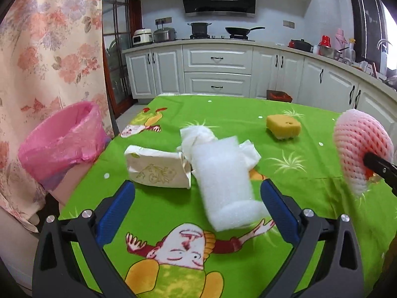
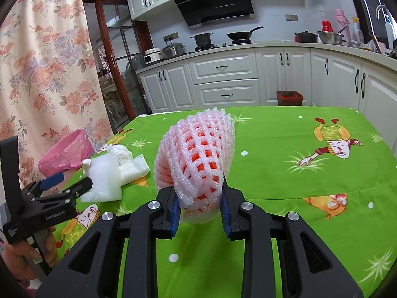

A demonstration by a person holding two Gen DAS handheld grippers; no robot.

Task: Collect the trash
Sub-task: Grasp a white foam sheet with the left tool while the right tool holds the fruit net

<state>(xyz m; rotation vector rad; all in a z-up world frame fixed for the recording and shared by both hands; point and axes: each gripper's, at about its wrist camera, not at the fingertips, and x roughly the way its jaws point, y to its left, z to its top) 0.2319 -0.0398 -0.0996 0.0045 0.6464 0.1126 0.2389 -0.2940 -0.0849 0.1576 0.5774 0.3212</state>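
Over the green tablecloth (image 2: 285,173), the right gripper (image 2: 199,204) angles downward, clamped on a foam net (image 2: 198,154).

The left gripper (image 1: 197,207) points down with jaws wide apart; the right gripper (image 2: 199,204) is clamped, lifted

Two close wrist views, shared tabletop (image 1: 173,206)
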